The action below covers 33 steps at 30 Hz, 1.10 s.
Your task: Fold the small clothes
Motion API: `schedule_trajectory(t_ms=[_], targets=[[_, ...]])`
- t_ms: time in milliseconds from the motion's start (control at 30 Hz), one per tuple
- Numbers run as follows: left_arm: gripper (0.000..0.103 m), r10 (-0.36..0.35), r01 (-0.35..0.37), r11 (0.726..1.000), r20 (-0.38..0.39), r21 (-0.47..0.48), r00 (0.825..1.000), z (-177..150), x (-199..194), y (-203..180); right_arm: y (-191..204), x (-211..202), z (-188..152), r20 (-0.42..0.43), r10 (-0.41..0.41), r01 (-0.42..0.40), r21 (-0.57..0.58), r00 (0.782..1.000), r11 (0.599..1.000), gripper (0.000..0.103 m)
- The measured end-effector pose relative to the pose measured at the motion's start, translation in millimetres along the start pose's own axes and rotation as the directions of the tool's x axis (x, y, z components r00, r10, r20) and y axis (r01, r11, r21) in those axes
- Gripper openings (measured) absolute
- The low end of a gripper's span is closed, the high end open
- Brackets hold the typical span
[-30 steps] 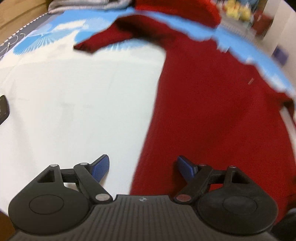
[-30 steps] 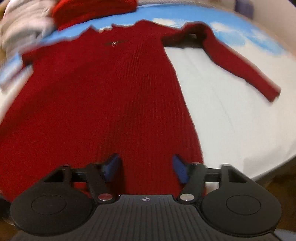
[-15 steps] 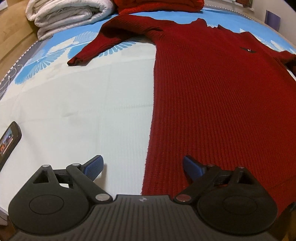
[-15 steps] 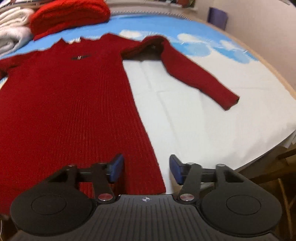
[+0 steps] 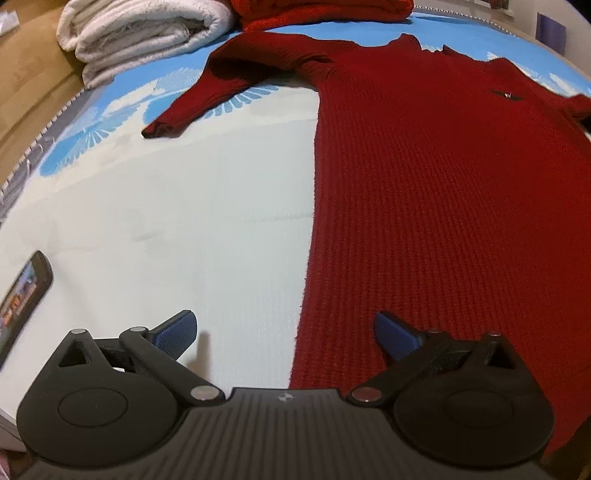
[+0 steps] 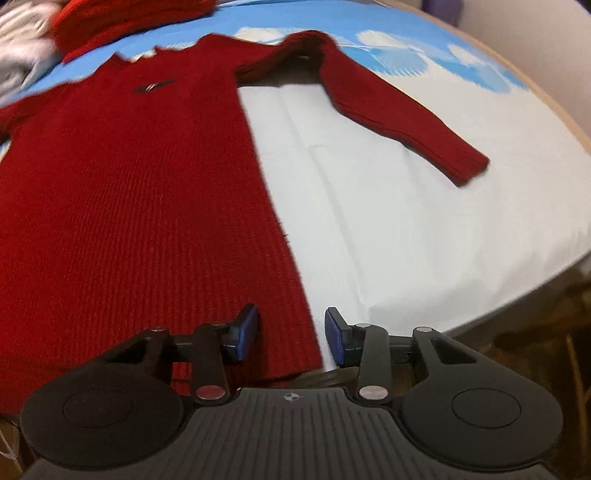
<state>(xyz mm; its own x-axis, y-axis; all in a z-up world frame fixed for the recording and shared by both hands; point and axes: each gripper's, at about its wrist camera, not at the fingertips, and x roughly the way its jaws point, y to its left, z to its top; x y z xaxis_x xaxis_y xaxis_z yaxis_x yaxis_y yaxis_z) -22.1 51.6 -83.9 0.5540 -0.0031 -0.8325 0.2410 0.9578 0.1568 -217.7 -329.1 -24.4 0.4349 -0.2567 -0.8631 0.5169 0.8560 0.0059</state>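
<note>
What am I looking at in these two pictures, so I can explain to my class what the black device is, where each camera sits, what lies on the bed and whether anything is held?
No robot arm here: a person carries a hand-held two-finger clamp in each hand, with a wide-angle camera on each looking along its blue-padded fingers. One picture comes from the left gripper, the other from the right gripper. A red knitted sweater lies flat on a white and blue bedsheet, sleeves spread. Behind it are a folded white blanket and another red knit; a phone lies at the left. The left jaws have just been opening, the right just closing; each straddles a hem corner, but nothing is gripped.
</note>
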Motion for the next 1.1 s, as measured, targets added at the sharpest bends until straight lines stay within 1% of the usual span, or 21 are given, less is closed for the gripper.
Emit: schedule_trajectory(t_ms=[67, 133, 167, 200, 233, 267, 300, 367, 433, 533, 567, 600, 633, 667, 700, 733, 800, 933, 967, 1000, 1100], targets=[[0.103, -0.077, 0.077, 0.997, -0.024, -0.033, 0.997, 4, 2, 1, -7, 0, 4, 0.036, 0.004, -0.006, 0.063, 0.999, 0.998, 0.060], [0.097, -0.159, 0.156, 0.986, -0.049, -0.061, 0.986, 6, 5, -2, -7, 10, 9, 0.050, 0.044, -0.048, 0.066, 0.998, 0.997, 0.067], [0.084, -0.182, 0.179, 0.982, -0.051, -0.058, 0.982, 6, 5, -6, -5, 22, 14, 0.025, 0.070, -0.071, 0.061, 0.997, 0.996, 0.068], [0.064, -0.193, 0.192, 0.981, -0.029, -0.033, 0.981, 6, 0, -12, -3, 30, 15, -0.015, 0.099, -0.098, 0.055, 0.995, 0.994, 0.066], [0.054, -0.201, 0.201, 0.980, -0.015, -0.001, 0.979, 6, -5, -18, 0, 32, 16, -0.010, 0.095, -0.095, 0.016, 0.995, 0.995, 0.060], [0.024, -0.190, 0.190, 0.982, -0.001, 0.023, 0.982, 5, -10, -24, 8, 29, 15, -0.001, 0.108, -0.108, -0.055, 0.994, 0.993, 0.021], [0.022, -0.174, 0.174, 0.984, 0.004, 0.040, 0.985, 3, -14, -28, 13, 26, 15, -0.001, 0.128, -0.128, -0.084, 0.992, 0.988, 0.012], [0.019, -0.145, 0.144, 0.988, 0.000, 0.052, 0.990, -1, -21, -34, 18, 23, 13, 0.000, 0.098, -0.097, -0.133, 0.995, 0.986, 0.011], [0.018, -0.139, 0.139, 0.989, -0.007, 0.053, 0.990, -7, -27, -35, 10, 23, 12, -0.002, 0.094, -0.094, -0.088, 0.996, 0.992, 0.011], [0.019, -0.151, 0.151, 0.987, -0.011, 0.049, 0.989, -17, -35, -33, 0, 28, 13, -0.009, 0.107, -0.107, -0.034, 0.994, 0.994, 0.011], [0.022, -0.147, 0.147, 0.988, -0.005, 0.053, 0.989, -19, -37, -33, -1, 29, 14, -0.007, 0.099, -0.099, -0.026, 0.995, 0.995, 0.015], [0.031, -0.142, 0.142, 0.988, 0.000, 0.053, 0.990, -19, -38, -33, -1, 27, 15, 0.002, 0.084, -0.084, -0.015, 0.996, 0.996, 0.028], [0.035, -0.134, 0.134, 0.990, 0.007, 0.045, 0.991, -18, -39, -30, 0, 25, 15, 0.015, 0.062, -0.062, -0.005, 0.998, 0.998, 0.036], [0.049, -0.117, 0.116, 0.993, 0.018, 0.027, 0.993, -15, -41, -26, 1, 21, 16, 0.036, 0.035, -0.035, 0.002, 0.999, 0.999, 0.050], [0.061, -0.101, 0.101, 0.995, 0.033, 0.010, 0.994, -10, -43, -22, 1, 18, 21, 0.076, 0.015, -0.016, 0.005, 0.997, 1.000, 0.055], [0.067, -0.087, 0.088, 0.996, 0.062, -0.006, 0.994, -6, -48, -17, 3, 12, 25, 0.121, 0.009, -0.009, 0.003, 0.993, 1.000, 0.057], [0.085, -0.051, 0.057, 0.997, 0.130, -0.043, 0.990, 9, -56, -4, 11, -2, 36, 0.196, 0.021, -0.022, 0.005, 0.980, 1.000, 0.064], [0.090, 0.061, -0.033, 0.990, 0.211, -0.135, 0.976, 55, -52, 18, 38, -18, 69, 0.310, 0.097, -0.112, 0.030, 0.946, 0.993, 0.068], [0.096, 0.089, -0.052, 0.984, 0.219, -0.173, 0.972, 69, -46, 26, 46, -18, 78, 0.332, 0.118, -0.138, 0.038, 0.936, 0.990, 0.068], [0.100, 0.123, -0.072, 0.973, 0.225, -0.221, 0.966, 86, -35, 34, 55, -15, 89, 0.354, 0.141, -0.169, 0.049, 0.925, 0.984, 0.069], [0.101, 0.186, -0.113, 0.934, 0.189, -0.338, 0.964, 123, 1, 66, 72, 6, 111, 0.365, 0.189, -0.230, 0.072, 0.912, 0.971, 0.069]])
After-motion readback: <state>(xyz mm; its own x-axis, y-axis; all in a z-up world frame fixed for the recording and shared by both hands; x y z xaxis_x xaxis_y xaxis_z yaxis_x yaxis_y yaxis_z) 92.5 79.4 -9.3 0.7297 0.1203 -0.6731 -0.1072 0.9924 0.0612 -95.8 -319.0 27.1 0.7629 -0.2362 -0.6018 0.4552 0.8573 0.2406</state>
